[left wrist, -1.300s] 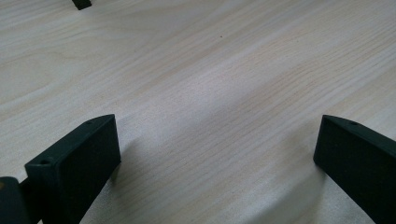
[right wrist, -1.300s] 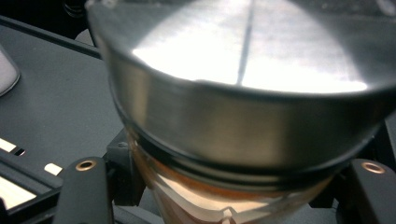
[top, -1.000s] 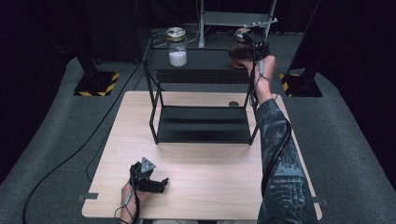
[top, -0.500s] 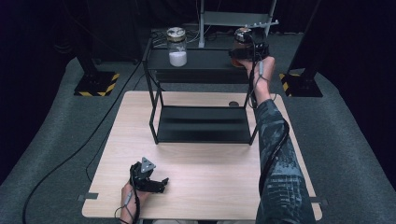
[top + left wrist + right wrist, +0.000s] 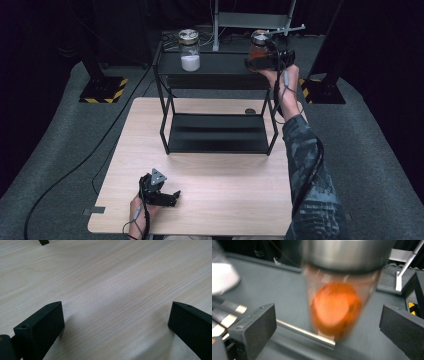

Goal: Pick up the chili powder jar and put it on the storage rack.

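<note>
My right gripper has just been opening; its jaws now stand spread on either side of the orange jar, pads clear of the glass. The jar stands on the top shelf of the black rack, well apart from the jar of white powder. I judge it rigid, breakable and slick, so I'd grip the glass body below the metal lid. My left gripper rests spread and empty on the table.
</note>
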{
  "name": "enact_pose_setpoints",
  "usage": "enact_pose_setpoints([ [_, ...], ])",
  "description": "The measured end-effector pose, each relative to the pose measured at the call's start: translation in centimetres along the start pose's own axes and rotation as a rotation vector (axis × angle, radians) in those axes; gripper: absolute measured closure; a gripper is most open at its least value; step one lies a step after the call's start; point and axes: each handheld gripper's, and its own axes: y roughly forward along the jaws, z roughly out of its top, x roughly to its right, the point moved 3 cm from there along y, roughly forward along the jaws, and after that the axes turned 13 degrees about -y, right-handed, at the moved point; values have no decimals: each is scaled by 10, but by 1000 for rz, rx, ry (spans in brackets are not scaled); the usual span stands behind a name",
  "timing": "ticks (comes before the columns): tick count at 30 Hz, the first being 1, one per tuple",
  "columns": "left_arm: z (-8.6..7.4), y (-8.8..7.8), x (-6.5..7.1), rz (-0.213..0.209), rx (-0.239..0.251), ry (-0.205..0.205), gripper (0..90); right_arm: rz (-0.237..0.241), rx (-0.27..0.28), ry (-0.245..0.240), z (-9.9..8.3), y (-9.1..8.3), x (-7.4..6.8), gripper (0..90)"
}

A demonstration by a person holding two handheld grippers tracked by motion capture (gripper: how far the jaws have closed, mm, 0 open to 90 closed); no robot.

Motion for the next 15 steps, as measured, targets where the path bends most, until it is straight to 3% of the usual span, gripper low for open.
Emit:
enact_pose_setpoints([
  [6,0,0,0,0,1,0,0,43,29,-57,-39,-26,-11,0],
  [11,0,0,0,0,-1,2,0,81,50,-91,-90,-42,-24,0],
  [13,0,0,0,-1,1,-1,0,75,56,-104,-109,-47,-32,0],
  [15,0,0,0,0,-2,3,0,96,68,-99,-136,-50,-38,0],
])
